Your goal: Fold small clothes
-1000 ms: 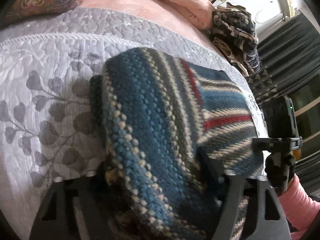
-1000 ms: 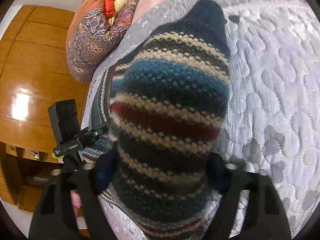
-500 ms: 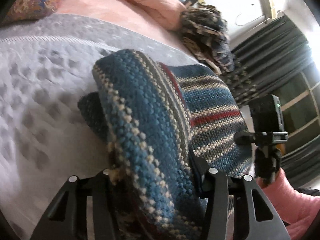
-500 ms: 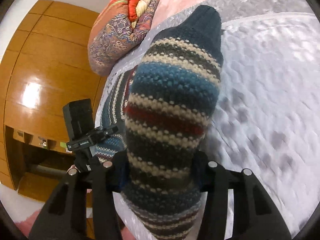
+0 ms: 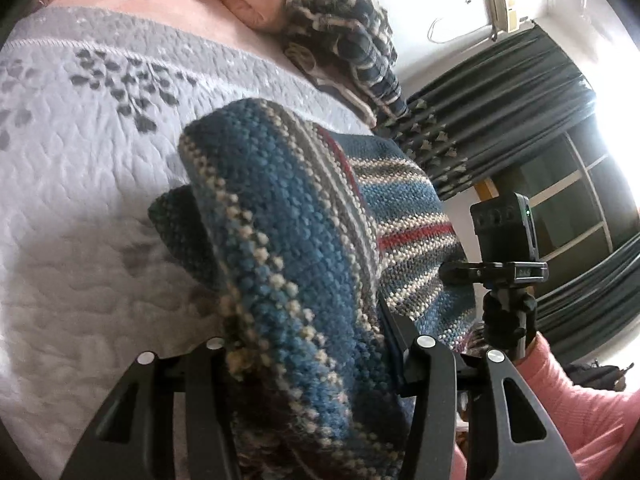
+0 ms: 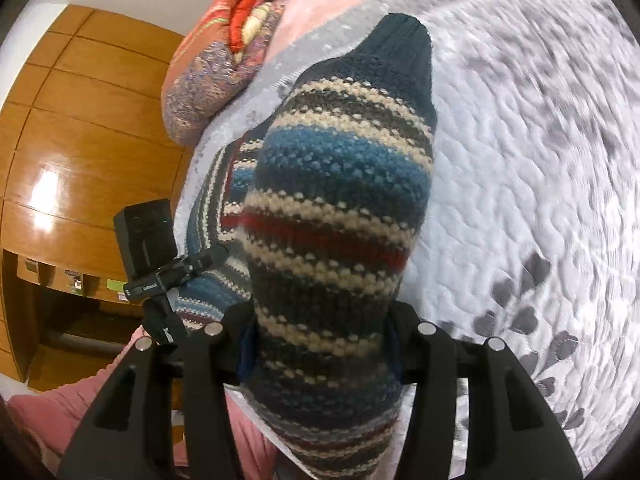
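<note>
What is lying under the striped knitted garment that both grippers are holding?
Under the striped knitted garment lies the grey quilted bedspread with a leaf pattern. Anything directly beneath the lifted folds is covered by the knit and cannot be seen.

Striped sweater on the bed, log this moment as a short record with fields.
item: striped knit sweater
left gripper: shut on a fold of the sweater
right gripper: shut on a striped sleeve, dark cuff pointing away
surface: grey quilted bedspread
nearby: plaid garment, patterned pillow
</note>
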`<state>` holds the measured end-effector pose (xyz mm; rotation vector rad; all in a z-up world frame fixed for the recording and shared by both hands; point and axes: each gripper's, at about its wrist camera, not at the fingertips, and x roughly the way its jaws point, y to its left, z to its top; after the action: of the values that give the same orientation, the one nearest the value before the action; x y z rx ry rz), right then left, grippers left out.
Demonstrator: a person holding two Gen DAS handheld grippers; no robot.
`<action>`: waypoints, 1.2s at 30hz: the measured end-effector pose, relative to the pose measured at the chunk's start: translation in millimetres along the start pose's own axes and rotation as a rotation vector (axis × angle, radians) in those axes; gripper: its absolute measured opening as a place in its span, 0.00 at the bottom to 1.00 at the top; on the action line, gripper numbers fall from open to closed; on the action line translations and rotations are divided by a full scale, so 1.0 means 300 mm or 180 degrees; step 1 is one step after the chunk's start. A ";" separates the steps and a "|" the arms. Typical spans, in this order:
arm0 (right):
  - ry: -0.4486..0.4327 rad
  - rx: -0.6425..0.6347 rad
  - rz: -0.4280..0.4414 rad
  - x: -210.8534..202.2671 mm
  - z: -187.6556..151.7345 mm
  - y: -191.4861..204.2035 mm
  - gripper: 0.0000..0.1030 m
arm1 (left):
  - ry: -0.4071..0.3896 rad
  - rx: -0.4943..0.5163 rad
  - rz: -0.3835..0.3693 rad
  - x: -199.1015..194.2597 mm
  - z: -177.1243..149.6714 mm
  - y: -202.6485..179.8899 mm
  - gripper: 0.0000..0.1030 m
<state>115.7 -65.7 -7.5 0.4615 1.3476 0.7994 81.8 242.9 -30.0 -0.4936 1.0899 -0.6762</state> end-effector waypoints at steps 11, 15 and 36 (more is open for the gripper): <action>-0.0014 0.0416 -0.0059 0.039 -0.032 -0.188 0.69 | -0.0002 -0.0346 0.0243 0.100 -0.053 0.120 0.59; -0.0124 0.0432 -0.0303 -0.048 -0.080 -0.142 0.74 | -0.0071 -0.0317 0.0546 0.007 -0.067 0.050 0.59; 0.0073 0.0827 -0.0062 0.000 -0.361 -0.126 0.28 | 0.0051 -0.0520 0.0444 -0.062 -0.355 -0.121 0.10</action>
<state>19.7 -106.6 -55.3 0.6431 1.4824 0.6172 -31.0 226.5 -35.5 -0.5469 1.1888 -0.4719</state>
